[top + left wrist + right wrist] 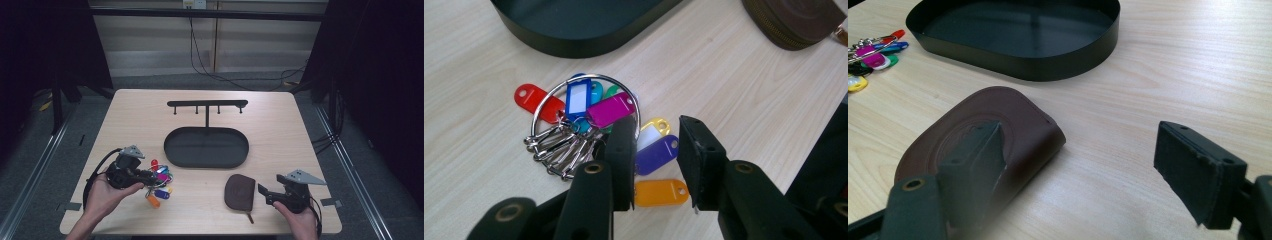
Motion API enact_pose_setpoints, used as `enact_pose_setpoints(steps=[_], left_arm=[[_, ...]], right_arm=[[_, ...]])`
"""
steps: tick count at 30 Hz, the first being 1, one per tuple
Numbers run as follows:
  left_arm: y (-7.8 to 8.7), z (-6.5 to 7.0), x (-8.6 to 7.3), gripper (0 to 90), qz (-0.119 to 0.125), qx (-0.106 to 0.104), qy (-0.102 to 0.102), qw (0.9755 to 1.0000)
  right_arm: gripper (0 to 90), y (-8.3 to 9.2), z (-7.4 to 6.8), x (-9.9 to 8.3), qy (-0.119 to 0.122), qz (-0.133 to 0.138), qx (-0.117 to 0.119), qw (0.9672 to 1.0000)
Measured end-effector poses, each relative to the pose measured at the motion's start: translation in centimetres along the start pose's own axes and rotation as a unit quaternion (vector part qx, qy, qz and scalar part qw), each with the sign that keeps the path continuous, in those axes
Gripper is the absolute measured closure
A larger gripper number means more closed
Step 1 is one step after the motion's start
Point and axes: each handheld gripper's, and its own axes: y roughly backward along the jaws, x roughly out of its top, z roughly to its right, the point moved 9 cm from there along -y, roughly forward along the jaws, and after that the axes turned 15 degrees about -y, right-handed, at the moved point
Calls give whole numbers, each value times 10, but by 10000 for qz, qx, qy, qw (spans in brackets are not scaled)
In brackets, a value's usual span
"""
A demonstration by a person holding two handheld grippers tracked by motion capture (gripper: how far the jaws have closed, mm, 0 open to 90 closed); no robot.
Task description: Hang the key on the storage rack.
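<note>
1. The left gripper (655,165) is hovering low over the key ring (586,107), which is lying flat on the desk (734,85); its fingers (621,160) are standing apart with nothing pressed between them, the purple tag (656,155) and orange tag (661,192) lying in the gap below.
2. The bunch is looking light but loose: the steel loop is stiff and thin, while the plastic tags and small clips are likely to swing and slide once lifted.
3. A firm hold probably belongs on the loop itself, just ahead of the left finger, or on the gathered clips (556,147) to that finger's outer side; pinching one smooth tag alone is risking a slip.
4. The right gripper (1083,170) is waiting with its fingers wide apart, one finger resting against or just over the brown pouch (993,125), which is soft leather and should flex under pressure.
5. The black tray (206,147) is sitting beyond both sets of fingers.
</note>
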Motion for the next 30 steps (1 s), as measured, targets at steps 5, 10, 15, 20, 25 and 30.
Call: enact_pose_setpoints(steps=[5,10,15,20,25,30], left_arm=[[-7,1,4,682,-228,-83,-25,9997],[-15,0,5,688,-481,-145,-27,9987],[-23,-1,4,700,-640,-211,-19,9977],[-27,0,6,731,-701,-308,49,9971],[-33,-3,5,741,-803,-356,52,9961],[-42,-7,5,761,-889,-435,78,9951]], right_arm=[[201,0,-1,0,45,-14,6,10000],[201,0,-2,-1,60,-14,22,10000],[201,0,-1,-1,56,-39,33,10000],[201,-2,-2,-2,58,-79,57,9999],[201,-2,-2,-2,44,-96,70,9999],[201,-3,-2,-3,42,-126,91,9999]])
